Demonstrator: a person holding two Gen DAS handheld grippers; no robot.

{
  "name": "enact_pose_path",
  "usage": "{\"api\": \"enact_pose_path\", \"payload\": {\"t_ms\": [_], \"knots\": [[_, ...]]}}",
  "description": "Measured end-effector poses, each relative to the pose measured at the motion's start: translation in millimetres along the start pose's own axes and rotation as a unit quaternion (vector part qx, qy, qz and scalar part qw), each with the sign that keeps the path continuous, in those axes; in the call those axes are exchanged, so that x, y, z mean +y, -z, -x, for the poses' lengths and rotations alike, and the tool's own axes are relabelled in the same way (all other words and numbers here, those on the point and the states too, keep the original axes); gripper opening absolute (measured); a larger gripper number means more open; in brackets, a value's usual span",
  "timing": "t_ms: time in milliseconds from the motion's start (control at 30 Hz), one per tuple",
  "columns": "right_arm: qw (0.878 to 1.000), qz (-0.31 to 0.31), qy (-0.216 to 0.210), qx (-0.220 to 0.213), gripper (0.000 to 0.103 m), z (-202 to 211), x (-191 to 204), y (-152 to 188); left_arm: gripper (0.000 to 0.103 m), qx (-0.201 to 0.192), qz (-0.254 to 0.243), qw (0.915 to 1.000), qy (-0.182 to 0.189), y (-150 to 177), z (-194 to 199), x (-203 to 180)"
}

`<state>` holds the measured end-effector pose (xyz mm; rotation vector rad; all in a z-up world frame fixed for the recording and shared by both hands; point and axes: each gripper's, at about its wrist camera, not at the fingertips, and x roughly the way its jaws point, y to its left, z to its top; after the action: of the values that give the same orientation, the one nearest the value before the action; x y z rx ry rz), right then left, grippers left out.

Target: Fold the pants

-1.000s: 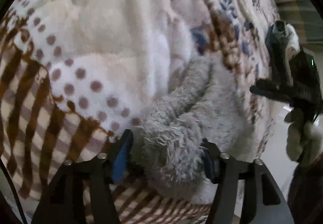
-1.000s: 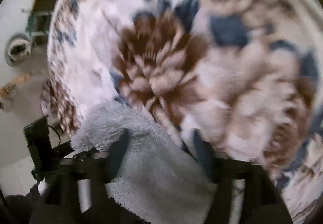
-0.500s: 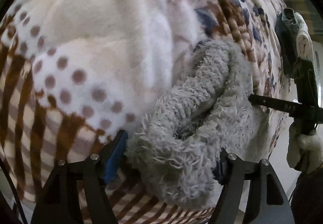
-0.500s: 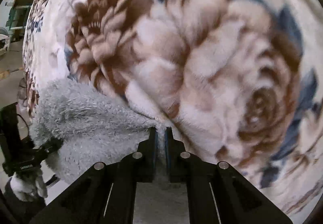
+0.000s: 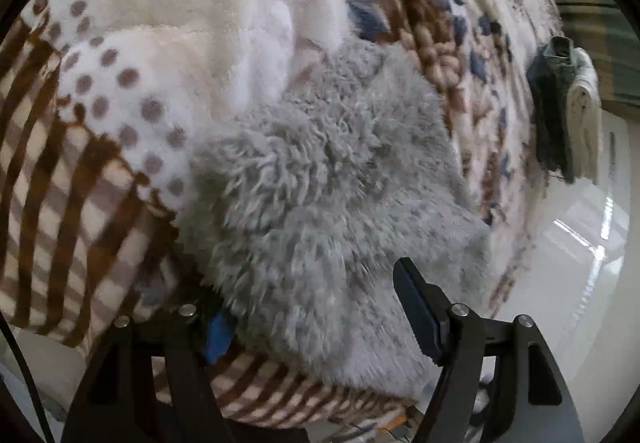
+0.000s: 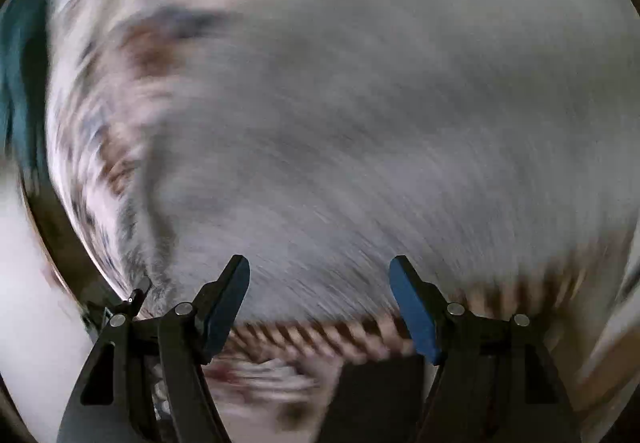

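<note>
The grey fluffy pants (image 5: 320,183) lie in a folded heap on the patterned blanket (image 5: 180,23). My left gripper (image 5: 316,315) is open, its jaws wide apart around the near edge of the pants; the left pad is partly buried in the pile. In the right wrist view the picture is heavily motion-blurred: a large grey mass, the pants (image 6: 360,123), fills it. My right gripper (image 6: 320,303) is open and holds nothing, close above the grey fabric.
The blanket has a brown striped part (image 5: 60,203), a dotted part and a floral part (image 5: 440,35). A dark garment and a white cloth (image 5: 560,103) hang at the bed's right edge. Pale floor (image 5: 580,263) lies beyond it.
My right gripper, shut on the pants half a second ago, has opened and is swinging fast. The pants have dropped into a wider heap. My left gripper stays open.
</note>
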<state>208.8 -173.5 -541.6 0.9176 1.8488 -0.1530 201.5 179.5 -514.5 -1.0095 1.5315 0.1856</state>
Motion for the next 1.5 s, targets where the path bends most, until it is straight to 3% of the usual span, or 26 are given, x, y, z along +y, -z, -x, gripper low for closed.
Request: {"api": "enact_pose_path", "payload": {"t_ms": [100, 133, 167, 200, 300, 367, 433, 533, 633, 667, 700, 733, 767, 800, 933, 1067, 1200, 1267, 1367, 1433, 1500], "knots": [[0.993, -0.094, -0.068, -0.004, 0.070, -27, -61, 18, 0.067, -0.020, -0.008, 0.9996, -0.016, -4, -7, -7], [0.991, -0.107, -0.083, -0.015, 0.065, -33, -70, 19, 0.056, -0.028, -0.018, 0.9992, -0.020, -4, -8, -8], [0.990, -0.111, -0.088, -0.025, 0.038, -40, -72, 20, 0.039, -0.033, -0.031, 0.9986, -0.026, -4, -8, -12], [0.988, -0.120, -0.091, -0.038, 0.006, -47, -76, 19, 0.033, -0.040, -0.048, 0.9975, -0.034, -4, -7, -16], [0.988, -0.101, -0.084, -0.076, 0.006, -36, -74, 23, 0.024, -0.074, -0.093, 0.9910, -0.061, 6, 8, -31], [0.992, -0.018, -0.029, -0.125, 0.006, -10, -50, 43, 0.024, -0.108, -0.138, 0.9799, -0.096, 16, 22, -40], [0.990, 0.016, -0.004, -0.141, 0.006, -2, -44, 58, 0.024, -0.107, -0.162, 0.9718, -0.133, 18, 20, -38], [0.994, -0.006, 0.012, -0.105, 0.006, -18, -67, 61, 0.024, -0.059, -0.119, 0.9802, -0.147, 5, -2, -7], [0.999, -0.029, -0.003, -0.028, 0.011, -48, -82, 49, 0.026, -0.047, -0.106, 0.9842, -0.134, 2, 4, -3], [0.999, -0.023, -0.005, -0.024, 0.020, -47, -79, 48, 0.032, -0.051, -0.115, 0.9827, -0.136, 4, 12, -9], [1.000, -0.008, -0.002, -0.025, 0.039, -42, -73, 47, 0.038, -0.059, -0.129, 0.9801, -0.139, 6, 22, -16], [1.000, 0.013, 0.000, -0.028, 0.051, -35, -64, 45, 0.054, -0.068, -0.149, 0.9764, -0.141, 9, 31, -25], [0.999, 0.030, 0.000, -0.033, 0.074, -26, -59, 43, 0.073, -0.073, -0.168, 0.9737, -0.135, 10, 38, -36], [0.997, 0.054, -0.001, -0.047, 0.078, -17, -48, 47, 0.079, -0.070, -0.181, 0.9732, -0.124, 9, 42, -45], [0.986, 0.146, 0.012, -0.077, 0.079, 3, 0, 69, 0.080, -0.041, -0.215, 0.9735, -0.067, -14, 41, -87], [0.976, 0.198, 0.001, -0.089, 0.079, 3, 51, 64, 0.080, -0.027, -0.247, 0.9640, -0.093, -47, 30, -127], [0.981, 0.171, -0.033, -0.080, 0.079, -31, 93, 31, 0.080, -0.045, -0.261, 0.9594, -0.096, -64, 56, -148], [0.982, 0.162, -0.054, -0.078, 0.079, -42, 100, 21, 0.080, -0.048, -0.266, 0.9559, -0.115, -74, 64, -143], [0.983, 0.160, -0.057, -0.069, 0.079, -58, 113, 13, 0.080, 0.004, -0.253, 0.9554, -0.151, -101, 26, -122], [0.984, 0.157, -0.057, -0.065, 0.079, -69, 115, 10, 0.080, 0.068, -0.228, 0.9596, -0.150, -116, -11, -103], [0.985, 0.155, -0.053, -0.059, 0.079, -78, 120, 5, 0.080, 0.122, -0.220, 0.9574, -0.142, -122, -47, -91]]}}
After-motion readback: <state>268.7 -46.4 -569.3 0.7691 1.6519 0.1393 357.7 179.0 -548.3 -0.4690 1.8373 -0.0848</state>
